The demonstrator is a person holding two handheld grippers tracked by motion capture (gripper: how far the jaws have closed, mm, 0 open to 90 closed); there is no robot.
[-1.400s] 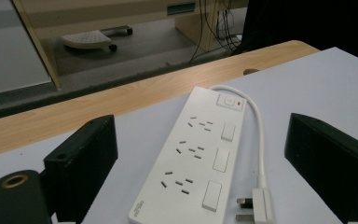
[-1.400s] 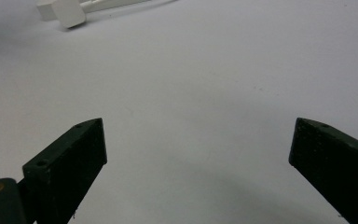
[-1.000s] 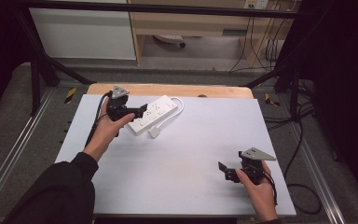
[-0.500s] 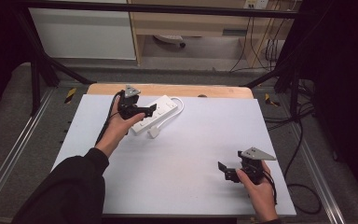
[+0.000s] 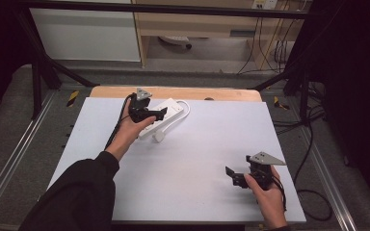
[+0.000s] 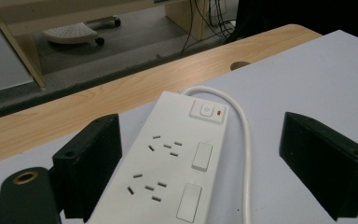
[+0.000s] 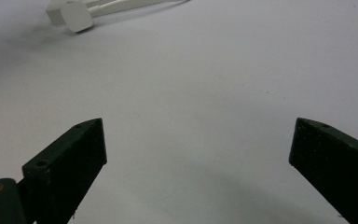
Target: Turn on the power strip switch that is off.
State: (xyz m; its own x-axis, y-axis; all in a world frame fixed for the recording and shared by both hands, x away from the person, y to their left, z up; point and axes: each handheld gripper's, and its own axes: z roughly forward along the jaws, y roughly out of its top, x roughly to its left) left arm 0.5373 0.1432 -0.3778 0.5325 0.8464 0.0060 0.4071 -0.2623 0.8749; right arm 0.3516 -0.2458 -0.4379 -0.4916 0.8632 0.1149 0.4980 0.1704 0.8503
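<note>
A white power strip [image 5: 166,114] lay near the far edge of a white table [image 5: 207,144], at about eleven o'clock from the table's centre, with part of its white cable [image 6: 242,140] curving beside it. The left gripper [image 5: 155,115] hung right over the strip's near end, jaws spread wide on either side of the body and not touching it. The right gripper [image 5: 235,177] rested at about five o'clock, well apart from the strip, jaws also released, nothing between them. The strip's plug [image 7: 76,16] lay loose on the table just beside the strip. If the left jaws closed off-centre, the smooth casing would probably twist or slide away. The right jaw might also trap the cable alongside the body. A lift could drag the plug.
</note>
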